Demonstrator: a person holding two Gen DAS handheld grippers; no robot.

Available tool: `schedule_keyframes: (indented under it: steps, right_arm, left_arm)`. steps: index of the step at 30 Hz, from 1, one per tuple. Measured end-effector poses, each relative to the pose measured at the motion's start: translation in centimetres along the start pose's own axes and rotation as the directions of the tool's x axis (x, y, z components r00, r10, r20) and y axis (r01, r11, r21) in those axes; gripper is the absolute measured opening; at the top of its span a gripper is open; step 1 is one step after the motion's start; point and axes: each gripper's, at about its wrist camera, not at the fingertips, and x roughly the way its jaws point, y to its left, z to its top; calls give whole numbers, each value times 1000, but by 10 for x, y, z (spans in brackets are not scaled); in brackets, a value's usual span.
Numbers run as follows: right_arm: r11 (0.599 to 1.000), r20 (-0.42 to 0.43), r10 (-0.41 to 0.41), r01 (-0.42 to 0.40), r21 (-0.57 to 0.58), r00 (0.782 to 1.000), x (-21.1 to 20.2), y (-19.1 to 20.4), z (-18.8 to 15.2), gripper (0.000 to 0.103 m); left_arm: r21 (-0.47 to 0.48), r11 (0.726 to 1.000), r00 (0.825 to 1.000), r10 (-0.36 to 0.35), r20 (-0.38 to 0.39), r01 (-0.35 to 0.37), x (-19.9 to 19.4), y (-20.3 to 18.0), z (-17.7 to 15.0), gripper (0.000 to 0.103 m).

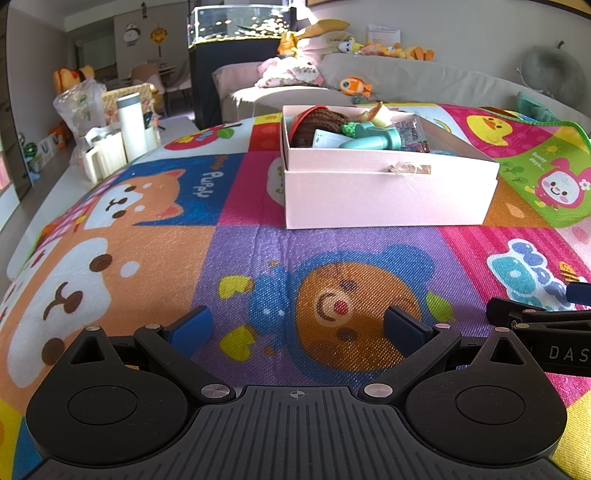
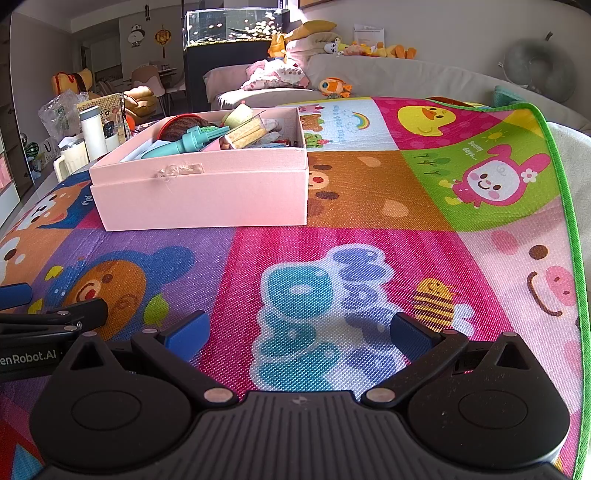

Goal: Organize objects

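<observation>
At the far left of the left wrist view, a white bottle (image 1: pixel 131 123) and some white cups (image 1: pixel 105 153) stand on a low counter (image 1: pixel 66 177), next to a plastic bag (image 1: pixel 79 103). The colourful play mat (image 1: pixel 236 251) with cartoon animals covers the surface in front. The left tool (image 1: pixel 297 326) hovers low above the purple square with the bear, its blue fingers (image 1: pixel 192 326) spread wide and with nothing between them. Ahead of it, near the middle of the mat, sits the pink box (image 1: pixel 388 195), open at the top. Inside it lie a brown knitted thing (image 1: pixel 321 123), a teal plastic toy (image 1: pixel 376 138) and some small packets, all piled together. At the right edge of this view a part of the other tool shows, close beside the left one.

In the right wrist view the pink box (image 2: pixel 199 199) is on the left side, and the teal toy (image 2: pixel 184 144) lies in it. The right tool (image 2: pixel 299 330) hangs over the pink square with blue letters, with its jaws also wide apart and empty. The green edge of the mat (image 2: pixel 565 206) runs down at the right. Behind the mat there is a pale sofa (image 2: pixel 388 74) with plush toys (image 2: pixel 334 86), and a fish tank (image 2: pixel 231 26) farther back.
</observation>
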Motion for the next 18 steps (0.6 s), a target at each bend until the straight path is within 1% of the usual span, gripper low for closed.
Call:
schedule_keyframes:
  steps: [18]
  right_arm:
    - [1000,0,0,0,0,1000,0,0,0,103]
  left_arm:
    - [-11,1000,1000,-4,1,4,-2,2,-3,102]
